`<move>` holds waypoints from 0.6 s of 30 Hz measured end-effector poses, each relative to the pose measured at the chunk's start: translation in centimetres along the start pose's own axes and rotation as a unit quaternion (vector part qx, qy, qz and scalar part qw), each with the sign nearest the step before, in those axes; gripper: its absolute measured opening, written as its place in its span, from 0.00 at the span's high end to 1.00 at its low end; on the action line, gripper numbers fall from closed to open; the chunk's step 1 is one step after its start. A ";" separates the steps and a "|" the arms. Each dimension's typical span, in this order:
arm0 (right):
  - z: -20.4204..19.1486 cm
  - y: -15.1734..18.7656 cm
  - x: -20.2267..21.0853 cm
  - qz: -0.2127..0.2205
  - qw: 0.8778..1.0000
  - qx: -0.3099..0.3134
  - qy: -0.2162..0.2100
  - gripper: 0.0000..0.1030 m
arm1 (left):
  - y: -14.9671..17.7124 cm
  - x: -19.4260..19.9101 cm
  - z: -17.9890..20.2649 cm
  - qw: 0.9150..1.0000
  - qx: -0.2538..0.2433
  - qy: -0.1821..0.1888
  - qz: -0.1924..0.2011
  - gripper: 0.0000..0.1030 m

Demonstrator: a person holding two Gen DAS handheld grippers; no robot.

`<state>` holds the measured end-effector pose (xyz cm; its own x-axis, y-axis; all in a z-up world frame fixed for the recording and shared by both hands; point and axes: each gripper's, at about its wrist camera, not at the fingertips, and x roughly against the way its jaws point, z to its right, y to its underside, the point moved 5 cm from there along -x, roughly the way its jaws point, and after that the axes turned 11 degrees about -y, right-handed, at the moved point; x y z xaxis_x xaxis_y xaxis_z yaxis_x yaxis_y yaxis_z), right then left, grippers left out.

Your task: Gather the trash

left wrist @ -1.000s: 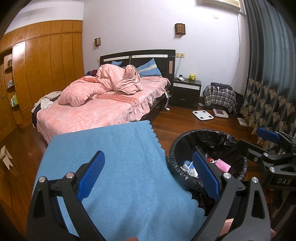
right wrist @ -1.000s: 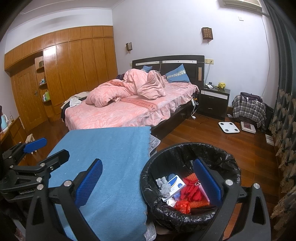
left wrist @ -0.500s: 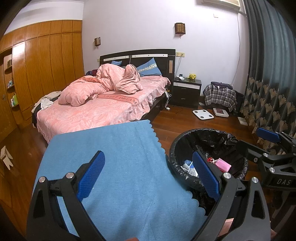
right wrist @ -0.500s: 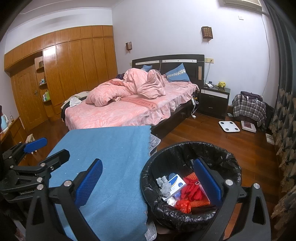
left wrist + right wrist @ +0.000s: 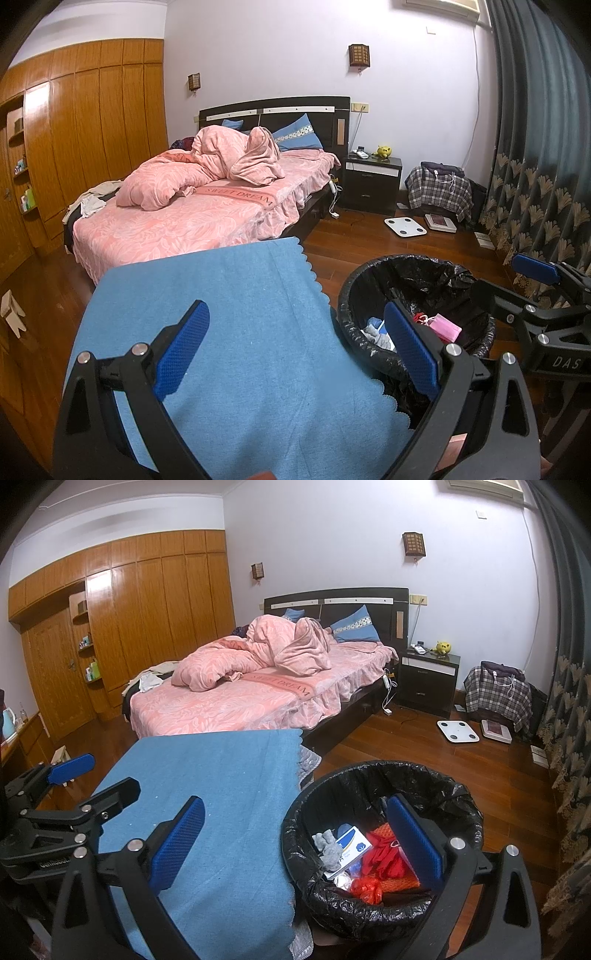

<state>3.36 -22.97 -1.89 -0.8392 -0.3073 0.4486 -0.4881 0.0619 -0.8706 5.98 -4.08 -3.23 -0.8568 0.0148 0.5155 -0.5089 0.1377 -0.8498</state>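
Hovering over blue cloth and bin, trash inside.
Left tongs and right tongs: wide open, empty.

Claws: two, a left claw and a right claw, each with two blue-padded fingers set wide apart, nothing between them. Trash bin: one, black-lined, beside the table. Blue cloth on the table: one. Bed: one. Blue pillows: two, the larger pillow and a smaller pillow. Nightstand: one. Wall lamps: two, one lamp and another lamp. White floor scale: one.
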 end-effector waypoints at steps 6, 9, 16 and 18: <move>0.0 -0.1 0.0 0.000 1.000 0.000 0.000 0.06 | 0.0 0.0 0.0 1.000 0.000 -0.001 0.000 0.10; 0.0 -0.1 0.0 -0.001 1.000 0.000 0.000 0.06 | -0.1 0.0 0.0 1.000 0.000 0.000 0.000 0.10; 0.0 0.0 -0.1 -0.001 1.000 -0.001 0.000 0.06 | 0.2 0.0 0.1 1.000 0.001 0.002 -0.004 0.10; -0.1 0.1 0.0 -0.001 1.000 -0.001 0.000 0.06 | 0.2 0.0 0.1 1.000 0.000 0.001 -0.003 0.10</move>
<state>3.34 -22.91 -1.94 -0.8381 -0.3072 0.4508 -0.4904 0.0625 -0.8692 5.88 -4.12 -3.38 -0.8532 0.0159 0.5213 -0.5146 0.1375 -0.8464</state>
